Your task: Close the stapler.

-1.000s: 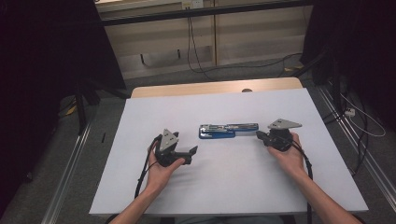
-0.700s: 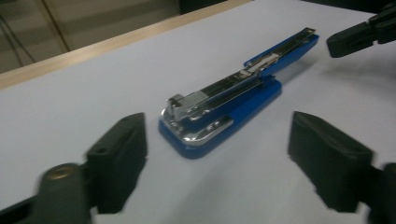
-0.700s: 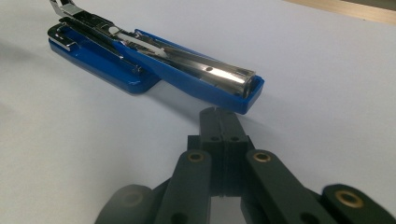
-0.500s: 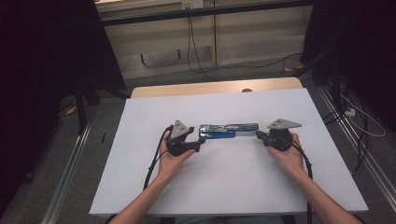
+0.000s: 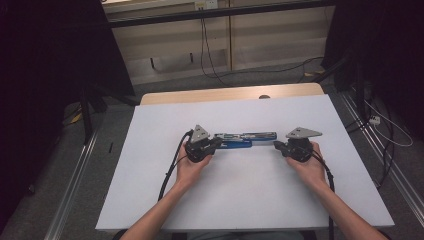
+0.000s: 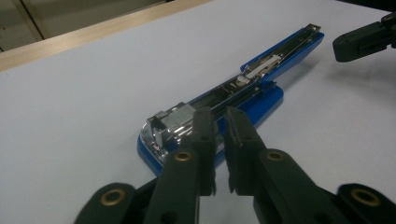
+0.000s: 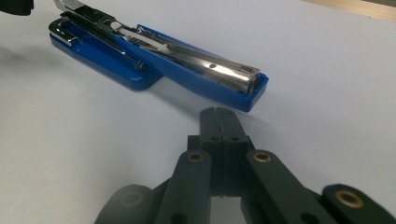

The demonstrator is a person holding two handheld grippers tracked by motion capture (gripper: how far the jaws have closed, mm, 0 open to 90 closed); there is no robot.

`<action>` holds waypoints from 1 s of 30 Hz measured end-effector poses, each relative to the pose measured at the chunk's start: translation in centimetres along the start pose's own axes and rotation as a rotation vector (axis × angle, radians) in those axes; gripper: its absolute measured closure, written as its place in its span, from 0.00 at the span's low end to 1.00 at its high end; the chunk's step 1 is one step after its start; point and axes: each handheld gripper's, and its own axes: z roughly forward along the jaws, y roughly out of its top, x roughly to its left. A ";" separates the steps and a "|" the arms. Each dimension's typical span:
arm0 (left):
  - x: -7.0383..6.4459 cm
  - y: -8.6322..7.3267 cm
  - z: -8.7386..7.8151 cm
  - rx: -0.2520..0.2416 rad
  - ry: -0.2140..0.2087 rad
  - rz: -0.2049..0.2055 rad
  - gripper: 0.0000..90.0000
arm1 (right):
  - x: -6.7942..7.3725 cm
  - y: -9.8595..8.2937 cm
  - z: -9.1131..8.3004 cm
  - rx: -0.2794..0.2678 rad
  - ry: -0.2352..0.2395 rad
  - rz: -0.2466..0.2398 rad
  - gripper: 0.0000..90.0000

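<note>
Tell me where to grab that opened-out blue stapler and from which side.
Probably best at the blue stapler near end, by the left claw. There the metal magazine rail stands as a narrow raised ridge above the flat base, so the slightly parted jaws could close across it from the left, along its length. The base lies flush on the white table, too low to pinch. The right claw sits shut at the far end.

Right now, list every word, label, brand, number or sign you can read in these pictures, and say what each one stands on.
None can be read.
Blue stapler: small marks on the shiny metal at its near end, too blurred to read.
White table: blank, no print.
Left tool and right tool: plain black, no lettering.
</note>
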 end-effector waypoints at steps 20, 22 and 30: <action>1.3 -0.4 1.4 0.085 0.036 -0.008 1.00 | 0.0 0.2 0.6 0.044 0.004 -0.002 1.00; 1.4 -0.4 1.4 0.081 0.036 -0.006 1.00 | -0.1 0.2 0.7 0.047 0.001 0.000 1.00; 1.2 -0.4 1.4 0.084 0.036 -0.007 1.00 | 0.0 0.5 1.2 0.100 0.010 -0.009 1.00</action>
